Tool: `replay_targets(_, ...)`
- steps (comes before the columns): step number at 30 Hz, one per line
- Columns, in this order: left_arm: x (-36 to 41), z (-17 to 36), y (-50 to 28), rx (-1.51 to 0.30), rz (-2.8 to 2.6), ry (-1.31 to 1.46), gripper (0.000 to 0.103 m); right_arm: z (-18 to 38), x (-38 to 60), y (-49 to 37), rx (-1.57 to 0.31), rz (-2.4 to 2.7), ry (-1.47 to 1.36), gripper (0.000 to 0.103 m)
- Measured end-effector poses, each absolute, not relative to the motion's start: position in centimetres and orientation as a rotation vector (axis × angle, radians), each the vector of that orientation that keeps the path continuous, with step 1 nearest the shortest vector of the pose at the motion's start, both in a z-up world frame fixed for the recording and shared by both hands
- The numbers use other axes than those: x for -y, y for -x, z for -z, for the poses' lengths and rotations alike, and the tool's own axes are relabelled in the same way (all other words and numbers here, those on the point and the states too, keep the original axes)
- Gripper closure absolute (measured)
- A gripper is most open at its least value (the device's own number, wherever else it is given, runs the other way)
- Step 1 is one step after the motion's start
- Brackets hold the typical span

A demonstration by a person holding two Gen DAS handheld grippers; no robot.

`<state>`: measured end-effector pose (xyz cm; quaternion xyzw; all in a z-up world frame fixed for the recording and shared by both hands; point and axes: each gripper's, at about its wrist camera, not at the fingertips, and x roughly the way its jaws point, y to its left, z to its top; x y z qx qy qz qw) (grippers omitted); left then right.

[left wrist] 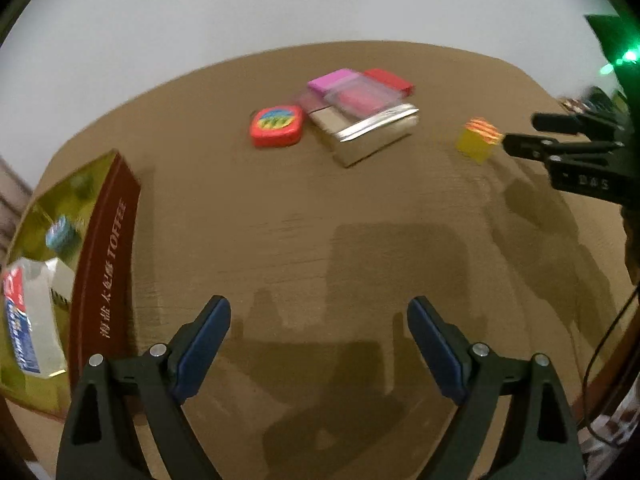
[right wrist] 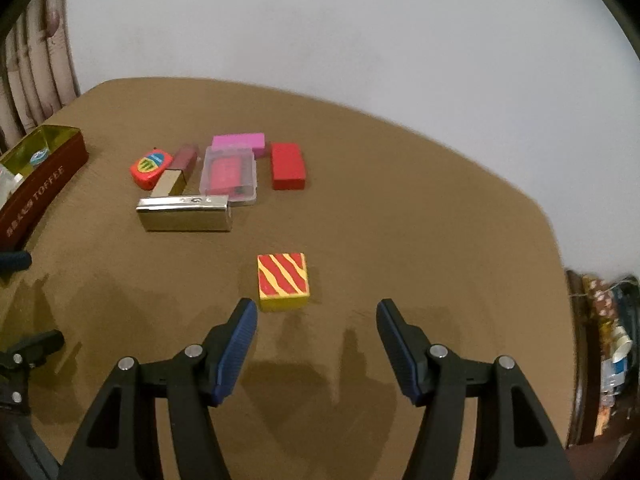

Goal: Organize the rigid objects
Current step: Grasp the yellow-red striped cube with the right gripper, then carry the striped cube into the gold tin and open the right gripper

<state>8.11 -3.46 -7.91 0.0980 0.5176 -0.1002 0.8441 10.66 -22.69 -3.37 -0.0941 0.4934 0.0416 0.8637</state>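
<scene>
Space is kept between the spread fingers of the right tool [right wrist: 316,318], held released just near of the striped yellow block [right wrist: 283,281] on the counter [right wrist: 420,240], presumably for straddling it, while the left tool [left wrist: 319,322] is also held released.

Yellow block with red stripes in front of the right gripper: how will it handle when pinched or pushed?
The yellow block looks like painted wood: probably rigid and light. Flat faces and a squat shape suggest it will slide, not roll or tip. The open right gripper looks wider than it.
</scene>
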Motion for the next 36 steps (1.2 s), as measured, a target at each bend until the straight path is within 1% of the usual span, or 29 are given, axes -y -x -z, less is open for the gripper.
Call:
replay_targets(3, 2.7, 9.3, -9.3, -1.106, 0.178, -0.187, 0.015, 4.1, 22.7, -11.9, -1.059, -0.11, 0.139, 0.039)
replay_targets(5, 2.5, 10.4, -10.1, -1.118, 0.177, -0.179, 0.015, 4.9, 22.3, -12.5, -1.077, -0.102, 0.148, 0.039)
replay_targets(6, 2.4, 10.7, -10.3, -1.117, 0.18, -0.165, 0.011, 5.2, 22.2, -12.7, -1.087, -0.103, 0.15, 0.039)
replay_targets(8, 2.0, 10.9, -10.7, -1.101, 0.175, -0.131, 0.006, 6.0, 22.1, -13.2, -1.107, -0.101, 0.145, 0.039)
replay_targets(9, 1.9, 11.1, -10.9, -1.097, 0.165, -0.13, 0.0, 6.3, 22.2, -13.3, -1.111, -0.094, 0.147, 0.039)
replay_targets(14, 1.7, 11.4, -10.9, -1.059, 0.15, -0.098, 0.0, 7.4, 23.0, -13.8, -1.131, -0.107, 0.096, 0.04)
replay_targets(17, 1.3, 11.0, -9.7, -1.037, 0.15, -0.093, 0.0, 7.3, 23.3, -13.7, -1.13, -0.117, 0.101, 0.044)
replay_targets(19, 1.2, 10.9, -9.4, -1.031, 0.151, -0.092, 0.0, 7.0, 23.3, -13.6, -1.131, -0.126, 0.105, 0.052)
replay_targets(22, 1.0, 10.6, -9.1, -1.052, 0.144, -0.086, 0.0, 7.1, 23.2, -14.0, -1.135, -0.135, 0.111, 0.066)
replay_targets(23, 1.0, 10.5, -8.9, -1.063, 0.141, -0.085, 0.0, 6.9, 23.2, -13.9, -1.138, -0.138, 0.109, 0.073)
replay_targets(27, 0.9, 10.3, -8.6, -1.065, 0.137, -0.085, 0.0, 6.9, 23.6, -13.8, -1.139, -0.138, 0.117, 0.073)
replay_targets(31, 1.0, 10.4, -8.1, -1.013, 0.155, -0.093, 0.0, 6.7, 23.3, -14.4, -1.115, -0.135, 0.095, 0.073)
replay_targets(36, 0.2, 10.1, -7.8, -1.007, 0.183, -0.053, 0.001, 2.9, 21.9, -13.5, -1.044, -0.187, 0.066, 0.073)
